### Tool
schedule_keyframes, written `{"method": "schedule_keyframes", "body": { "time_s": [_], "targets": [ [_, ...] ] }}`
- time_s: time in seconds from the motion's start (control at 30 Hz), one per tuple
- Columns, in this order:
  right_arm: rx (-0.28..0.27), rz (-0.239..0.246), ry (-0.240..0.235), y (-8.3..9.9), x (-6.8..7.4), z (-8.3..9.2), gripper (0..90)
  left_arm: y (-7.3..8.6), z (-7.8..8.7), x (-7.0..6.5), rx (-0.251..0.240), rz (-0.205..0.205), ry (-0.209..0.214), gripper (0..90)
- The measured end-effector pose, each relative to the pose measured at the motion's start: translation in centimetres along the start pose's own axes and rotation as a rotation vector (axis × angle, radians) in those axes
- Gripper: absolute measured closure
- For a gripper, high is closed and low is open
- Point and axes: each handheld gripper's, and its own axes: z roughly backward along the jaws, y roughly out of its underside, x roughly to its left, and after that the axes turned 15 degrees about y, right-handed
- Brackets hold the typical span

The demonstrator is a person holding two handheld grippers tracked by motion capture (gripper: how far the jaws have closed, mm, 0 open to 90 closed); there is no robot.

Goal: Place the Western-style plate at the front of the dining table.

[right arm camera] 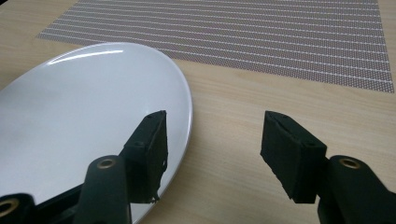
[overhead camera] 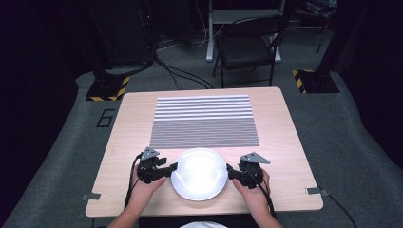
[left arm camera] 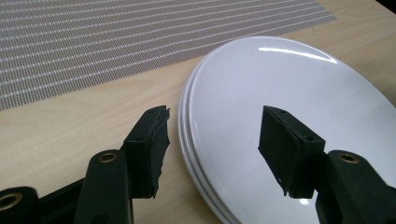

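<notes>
We're looking down on a light wooden table (overhead camera: 128, 142) standing on grey carpet, with the room around it dark. A striped placemat (overhead camera: 204, 120) lies flat across the far half of the tabletop, paler bands at its far end, darker grey bands nearer the person. Beyond the table stands a black folding chair (overhead camera: 247, 45), cables trail across the floor, and two black bases edged in yellow-and-black hazard tape (overhead camera: 108, 88) sit off the far corners. Small metal brackets stick out at the table's near corners.

Both forearms come in from the bottom edge, and each hand grips its tool low over the near part of the table. The left gripper (overhead camera: 170, 167) points inward at the left rim of the plates, the right gripper (overhead camera: 230, 170) points inward at the right rim, so the two face each other across the crockery.

Left gripper view: jaws spread wide, one pad over the bare wood beside the rim, the other above the white surface, nothing clamped. Right gripper view: same story, jaws wide apart, one pad over the plate edge, the other over bare wood.

The white plates (overhead camera: 199, 173) sit near the table's front edge, just short of the placemat, round, glossy, catching a bright glare. In the left gripper view the rim shows stacked layers (left arm camera: 187, 140), at least two plates nested.
</notes>
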Motion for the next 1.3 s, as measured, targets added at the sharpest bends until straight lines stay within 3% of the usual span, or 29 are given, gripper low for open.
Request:
{"method": "schedule_keyframes", "body": {
  "time_s": [0.23, 0.4, 0.53, 0.63, 0.83, 0.97, 1.3],
  "targets": [
    [0.009, -0.001, -0.001, 0.6, 0.3, 0.2, 40.1, 1.0, -0.4, -0.7, 0.017, 0.011, -0.005, 42.1],
    [0.013, -0.010, -0.003, 1.0, 0.6, 0.2, 39.8, 1.5, -0.7, -1.2, 0.016, 0.053, -0.008, 42.1],
    [0.014, -0.019, -0.008, 1.1, 0.7, 0.3, 39.7, 1.7, -0.7, -1.5, 0.021, 0.062, -0.026, 41.9],
    [0.014, -0.027, -0.014, 1.2, 0.9, 0.3, 39.7, 1.8, -0.7, -1.5, -0.002, 0.084, -0.021, 41.9],
    [0.014, -0.043, -0.028, 1.6, 1.1, 0.0, 39.7, 2.3, -1.3, -1.4, -0.014, 0.074, -0.011, 41.9],
    [0.011, -0.021, -0.031, 1.8, 1.3, -0.2, 39.7, 2.6, -1.6, -1.2, -0.012, 0.052, -0.005, 41.6],
    [0.012, -0.014, -0.033, 2.0, 1.6, -0.5, 39.0, 2.6, -1.4, -1.2, -0.024, 0.060, 0.022, 40.9]
  ]
}}
